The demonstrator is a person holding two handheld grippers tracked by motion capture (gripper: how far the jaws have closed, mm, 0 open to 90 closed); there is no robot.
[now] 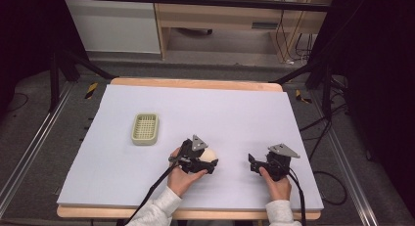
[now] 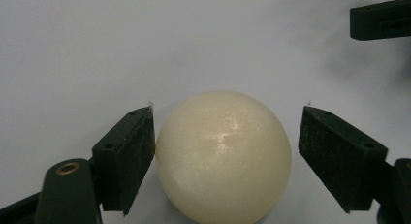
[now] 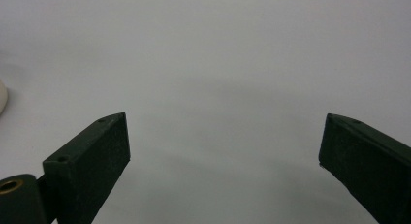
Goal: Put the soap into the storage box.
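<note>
Green slotted tray [image 1: 145,128] left of worktop [image 1: 244,113] centre, well apart from grippers. Left gripper [image 2: 226,136] near front edge, jaws spread around cream ball [image 2: 224,156]; left jaw touching or just beside ball, right jaw apart. Ball rests on worktop, slightly left of middle. Right gripper [image 3: 223,156] farther right near front edge, jaws wide open, holding nothing.

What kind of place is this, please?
Probably a lab set up for recording: a table with a white sheet, dark metal frame legs around it, and loose cables on the floor.
</note>
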